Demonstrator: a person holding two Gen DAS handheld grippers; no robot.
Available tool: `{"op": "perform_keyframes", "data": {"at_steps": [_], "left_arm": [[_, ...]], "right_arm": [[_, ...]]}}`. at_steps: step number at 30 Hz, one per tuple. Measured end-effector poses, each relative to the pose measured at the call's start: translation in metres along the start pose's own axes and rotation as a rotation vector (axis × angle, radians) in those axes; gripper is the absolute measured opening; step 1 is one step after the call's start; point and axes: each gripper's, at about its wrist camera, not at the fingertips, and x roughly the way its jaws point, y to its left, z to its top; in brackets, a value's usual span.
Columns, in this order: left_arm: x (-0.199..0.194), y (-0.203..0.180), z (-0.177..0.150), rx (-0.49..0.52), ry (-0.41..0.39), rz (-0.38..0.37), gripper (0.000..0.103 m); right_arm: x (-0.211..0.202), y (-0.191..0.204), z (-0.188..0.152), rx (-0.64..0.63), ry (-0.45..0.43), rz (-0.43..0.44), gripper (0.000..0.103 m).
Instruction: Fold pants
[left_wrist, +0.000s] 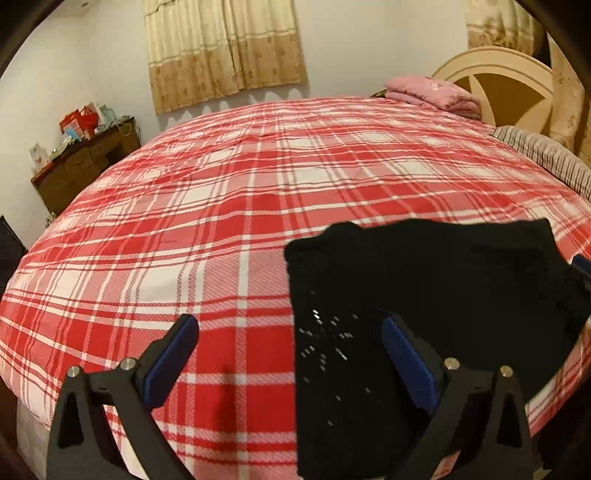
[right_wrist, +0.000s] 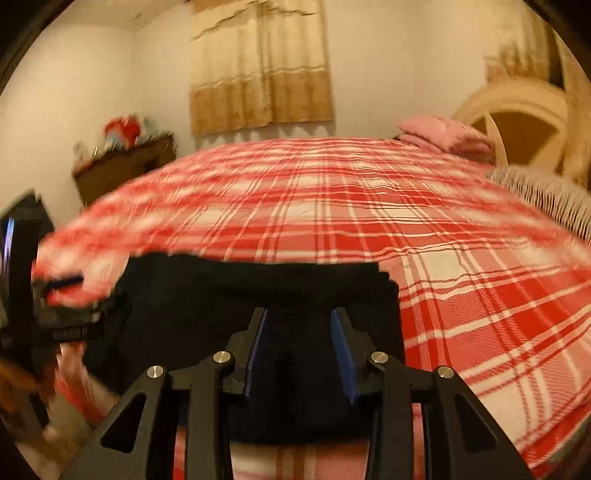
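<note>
Black pants (left_wrist: 424, 295) folded on the near edge of a red-and-white plaid bedspread (left_wrist: 221, 206).

The left gripper (left_wrist: 291, 354) stands wide open, gripping nothing, its right finger over the pants. The right gripper (right_wrist: 299, 347) is partly open above the cloth; whether it pinches any cannot be told. Pink folded bedding (left_wrist: 436, 94) lies by the headboard (left_wrist: 517, 74).

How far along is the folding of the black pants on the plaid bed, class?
Done: the black pants lie on the red plaid bedspread as a compact dark stack with squared edges, so at least one fold looks made. In hand: nothing clearly; the left claw stands wide open at the stack's edge, and the right claw sits over the cloth, grip unclear. Left: possibly a last fold or smoothing.
</note>
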Motion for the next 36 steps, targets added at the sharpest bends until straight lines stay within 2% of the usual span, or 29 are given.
{"op": "perform_keyframes", "data": {"at_steps": [3,8,12,16,19,22,25,27,30,33,34,36], "left_arm": [[-0.002,-0.005,-0.007,0.002,0.008,-0.011,0.102],[-0.004,-0.019,-0.022,0.044,0.031,-0.026,0.102],[-0.002,-0.023,-0.032,0.055,0.066,-0.023,0.102],[-0.004,-0.024,-0.036,0.055,0.071,-0.021,0.101],[-0.007,-0.015,-0.036,0.019,0.077,-0.067,0.101],[-0.018,0.007,-0.034,-0.069,0.042,-0.152,0.101],[-0.024,0.034,-0.027,-0.181,-0.016,-0.197,0.102],[-0.018,0.041,-0.021,-0.216,-0.009,-0.214,0.102],[-0.007,0.036,-0.019,-0.223,0.019,-0.241,0.102],[0.009,0.021,-0.025,-0.212,0.083,-0.291,0.101],[0.016,0.018,-0.028,-0.215,0.112,-0.302,0.101],[0.016,0.008,-0.031,-0.178,0.102,-0.267,0.102]], "right_arm": [[0.001,-0.006,-0.012,0.002,0.047,-0.022,0.037],[0.003,-0.021,-0.018,0.094,0.073,0.033,0.038],[0.006,-0.012,-0.020,0.035,0.102,-0.007,0.039],[0.008,-0.003,-0.020,0.001,0.113,-0.011,0.053],[0.002,-0.001,-0.017,-0.002,0.098,-0.008,0.055],[-0.016,-0.022,-0.010,0.127,0.002,0.084,0.055],[-0.023,-0.047,-0.008,0.225,-0.050,0.067,0.055],[-0.020,-0.061,-0.011,0.282,-0.053,0.069,0.055],[-0.006,-0.083,-0.023,0.415,-0.008,0.123,0.055],[0.008,-0.097,-0.035,0.520,0.043,0.168,0.055],[0.008,-0.097,-0.035,0.517,0.036,0.173,0.055],[0.008,-0.095,-0.034,0.499,0.035,0.167,0.055]]}}
